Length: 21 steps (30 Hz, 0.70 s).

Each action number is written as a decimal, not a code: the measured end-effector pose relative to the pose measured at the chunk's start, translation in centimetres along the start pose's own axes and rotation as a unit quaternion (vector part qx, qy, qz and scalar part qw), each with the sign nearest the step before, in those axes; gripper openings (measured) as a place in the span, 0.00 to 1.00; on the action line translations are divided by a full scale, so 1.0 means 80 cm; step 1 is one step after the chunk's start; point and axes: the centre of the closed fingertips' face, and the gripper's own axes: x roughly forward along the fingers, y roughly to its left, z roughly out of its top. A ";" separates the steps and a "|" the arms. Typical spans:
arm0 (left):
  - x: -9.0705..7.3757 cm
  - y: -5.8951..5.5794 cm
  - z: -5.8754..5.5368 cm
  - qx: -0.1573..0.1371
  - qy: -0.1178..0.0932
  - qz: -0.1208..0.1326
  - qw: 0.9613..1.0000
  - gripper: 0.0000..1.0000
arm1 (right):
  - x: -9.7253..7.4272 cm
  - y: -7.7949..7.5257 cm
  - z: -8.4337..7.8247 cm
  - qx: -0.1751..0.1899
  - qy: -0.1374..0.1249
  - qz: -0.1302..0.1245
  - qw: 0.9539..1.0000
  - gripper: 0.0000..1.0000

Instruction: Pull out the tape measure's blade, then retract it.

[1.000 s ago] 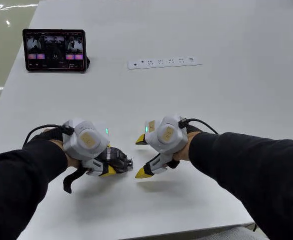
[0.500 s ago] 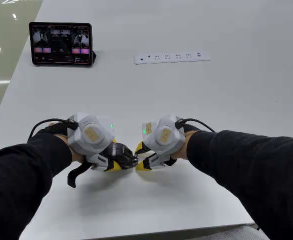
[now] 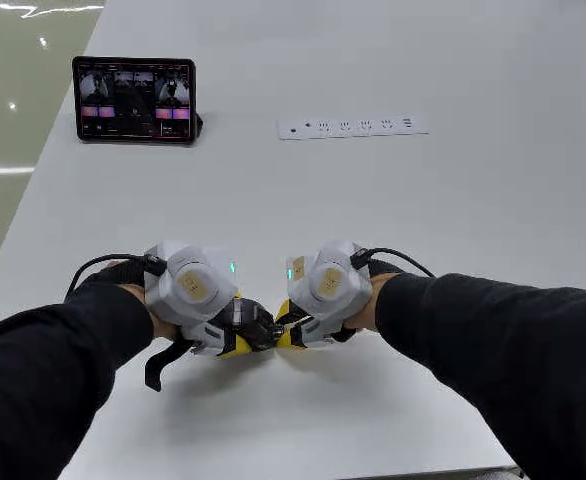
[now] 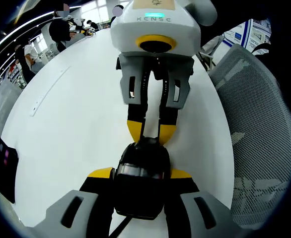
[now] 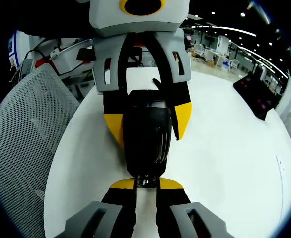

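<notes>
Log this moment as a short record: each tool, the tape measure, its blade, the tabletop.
Left tool: shut on the tape measure
Right tool: facing it, tips closed on the blade hook
Pull: not yet begun, hook at the case mouth
Table: white; tablet and power strip at far side

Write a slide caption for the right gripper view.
Left gripper holds the tape measure; right gripper pinches its blade tip.
</notes>
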 end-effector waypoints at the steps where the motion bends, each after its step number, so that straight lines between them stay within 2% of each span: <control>1: 0.000 0.000 0.000 -0.001 0.000 0.000 1.000 0.34 | 0.000 0.000 0.001 0.004 -0.002 -0.001 1.000 0.11; 11: 0.001 -0.001 -0.002 0.012 0.016 -0.008 1.000 0.34 | -0.001 0.000 -0.003 0.011 -0.007 -0.002 1.000 0.10; 21: 0.000 -0.001 -0.002 0.012 0.015 -0.005 1.000 0.33 | -0.007 -0.001 -0.012 0.014 -0.003 -0.002 1.000 0.10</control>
